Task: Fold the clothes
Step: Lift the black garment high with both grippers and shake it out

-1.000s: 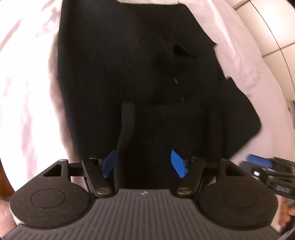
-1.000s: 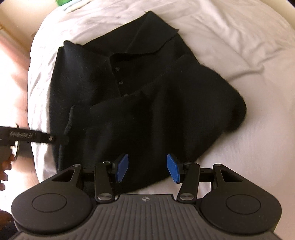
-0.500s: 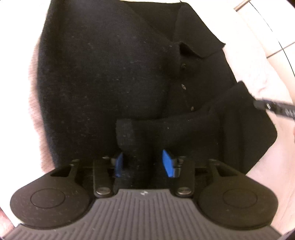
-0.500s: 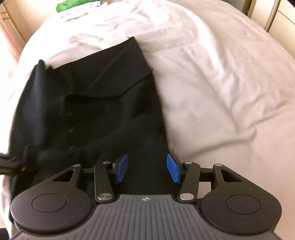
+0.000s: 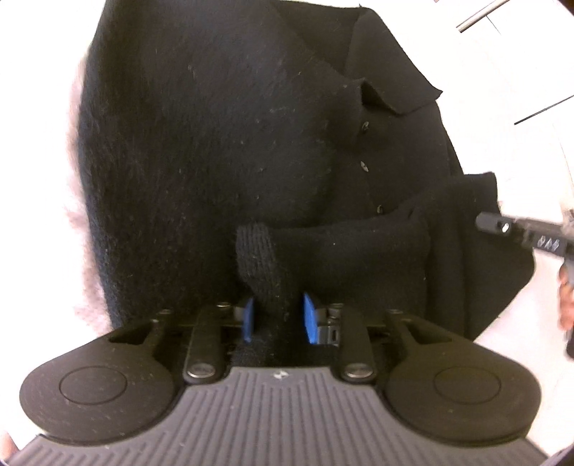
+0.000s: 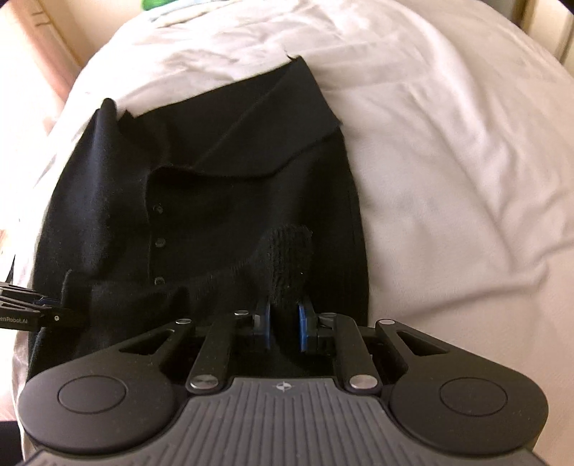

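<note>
A black knit polo shirt (image 5: 222,143) with a collar and buttons lies on a white bed sheet (image 6: 448,161); its lower part is folded up over the button placket. It also shows in the right wrist view (image 6: 222,172). My left gripper (image 5: 278,317) is shut on a bunched ribbed edge of the shirt (image 5: 260,258) at its near left corner. My right gripper (image 6: 283,324) is shut on a ribbed edge of the shirt (image 6: 290,258) at its near right corner. Each gripper shows at the side edge of the other's view.
The white sheet spreads wide to the right of the shirt in the right wrist view. A green item (image 6: 150,4) lies at the far end of the bed. A wooden wall or furniture edge (image 6: 32,53) runs along the left.
Both grippers have closed from open onto the shirt's ribbed near edge. Both cameras have moved in closer to the shirt.
</note>
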